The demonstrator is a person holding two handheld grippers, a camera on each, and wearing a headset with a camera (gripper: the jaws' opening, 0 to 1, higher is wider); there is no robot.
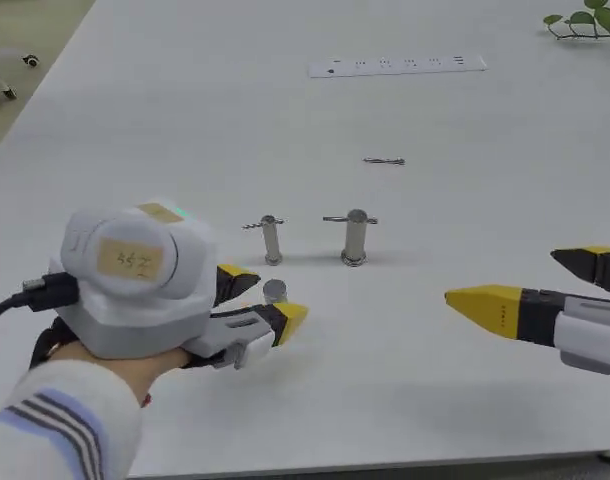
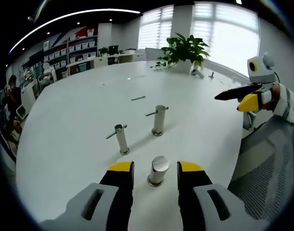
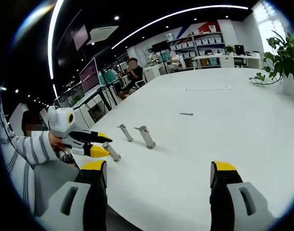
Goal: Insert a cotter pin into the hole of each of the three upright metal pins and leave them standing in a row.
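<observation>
One pin inside partly open left gripper.

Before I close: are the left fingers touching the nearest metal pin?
Apart. The left gripper view shows clear gaps between the metal pin and both fingers.

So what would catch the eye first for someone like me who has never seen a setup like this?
Probably the yellow-tipped left claw, open around a bare upright metal pin near the table's front edge. Just beyond stand a thinner pin and a thicker pin, each with a cotter pin through its top, and a loose cotter pin lies farther out on the white table. The right claw hangs open off to the right.
</observation>
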